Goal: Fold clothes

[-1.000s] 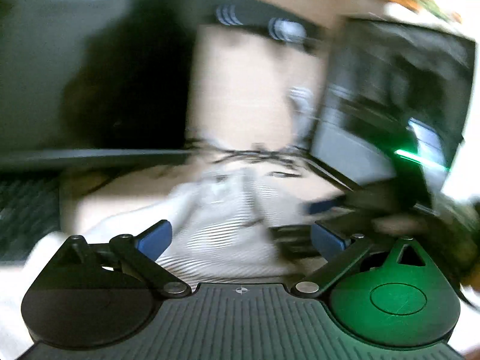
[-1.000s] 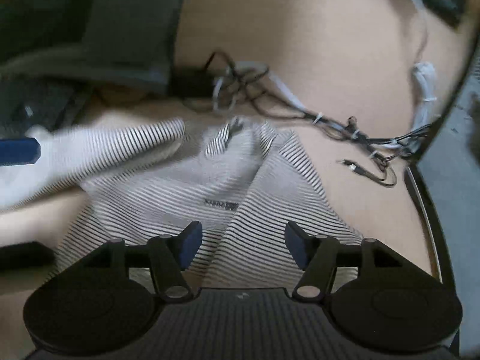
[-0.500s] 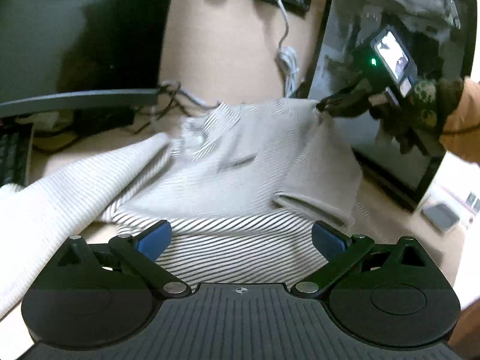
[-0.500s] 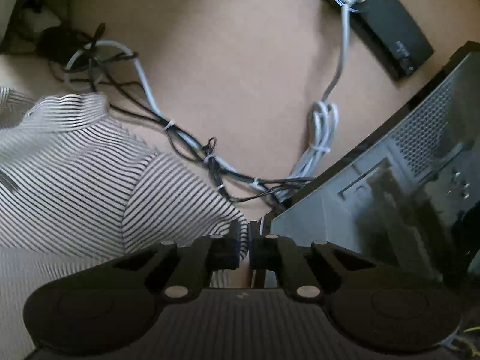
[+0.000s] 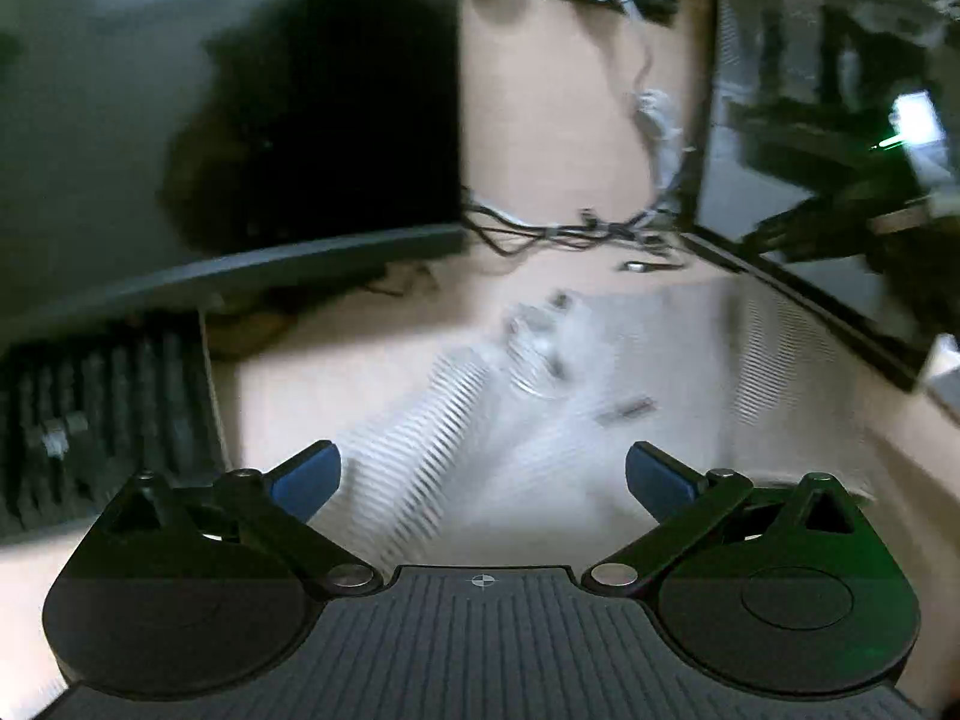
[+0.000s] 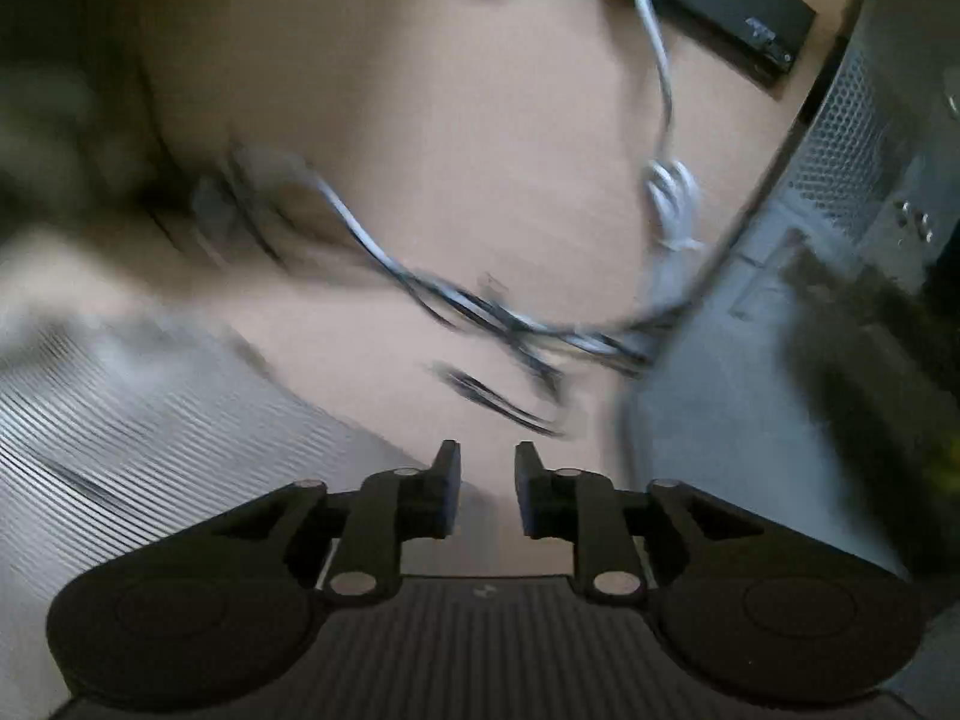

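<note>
The striped shirt (image 5: 540,420) lies spread on the tabletop (image 5: 336,384), between the monitor (image 5: 240,120) on one side and the computer case (image 5: 840,180) on the other, with a tangle of cables (image 6: 480,312) just beyond its collar. The left hand-held gripper (image 5: 480,474) hovers over the shirt with its jaws spread wide and nothing between them. The right hand-held gripper (image 6: 486,492) has its jaws parted by a narrow gap, empty, over bare tabletop just beside the shirt's edge (image 6: 150,420). Both views are motion-blurred, so the folds are hard to read; judging by the wide flat spread, the folding seems at an early stage, with most folds left to make.
</note>
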A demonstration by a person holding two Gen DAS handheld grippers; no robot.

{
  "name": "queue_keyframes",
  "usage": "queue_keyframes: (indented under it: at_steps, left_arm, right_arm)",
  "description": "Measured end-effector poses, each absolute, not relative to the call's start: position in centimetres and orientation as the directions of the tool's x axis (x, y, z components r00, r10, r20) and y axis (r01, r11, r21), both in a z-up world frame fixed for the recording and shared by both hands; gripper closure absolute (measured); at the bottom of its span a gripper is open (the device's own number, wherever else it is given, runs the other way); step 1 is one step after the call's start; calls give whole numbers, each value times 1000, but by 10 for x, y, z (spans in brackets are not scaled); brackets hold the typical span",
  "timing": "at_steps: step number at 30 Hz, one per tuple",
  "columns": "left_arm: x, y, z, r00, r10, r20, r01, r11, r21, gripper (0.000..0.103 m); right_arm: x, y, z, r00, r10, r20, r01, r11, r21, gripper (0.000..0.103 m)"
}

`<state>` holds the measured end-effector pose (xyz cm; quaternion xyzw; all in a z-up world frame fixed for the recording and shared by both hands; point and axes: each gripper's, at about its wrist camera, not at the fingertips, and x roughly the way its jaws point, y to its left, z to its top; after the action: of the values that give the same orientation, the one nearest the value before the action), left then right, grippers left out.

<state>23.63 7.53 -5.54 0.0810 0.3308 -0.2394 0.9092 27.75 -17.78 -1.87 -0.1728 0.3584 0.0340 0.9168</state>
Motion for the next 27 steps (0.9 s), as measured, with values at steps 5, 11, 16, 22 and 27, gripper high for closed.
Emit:
queue_keyframes:
  at_steps: [5, 11, 16, 22, 27]
  left_arm:
    - [286, 67, -60, 617, -317, -720, 481, 876, 26, 58]
    - [311, 100, -54, 712, -180, -679, 268, 963, 27, 89]
    - [331, 125, -45, 751, -91, -654, 112, 994, -10, 88]
    - [296, 144, -13, 762, -190, -619, 126, 981, -147, 41]
    - [261, 135, -5, 701, -277, -657, 187, 961, -206, 10]
  right_arm:
    - [258, -164, 4, 753, 129, -646, -251, 963, -101, 60]
    - [243, -175, -22, 717, 106, -689, -230, 969, -91, 60]
    - [231, -184, -44, 686, 87, -723, -212, 974, -84, 55]
    - [205, -177, -57, 666, 87, -740, -238, 966, -101, 53]
    - [177, -160, -60, 662, 100, -743, -288, 949, -128, 40]
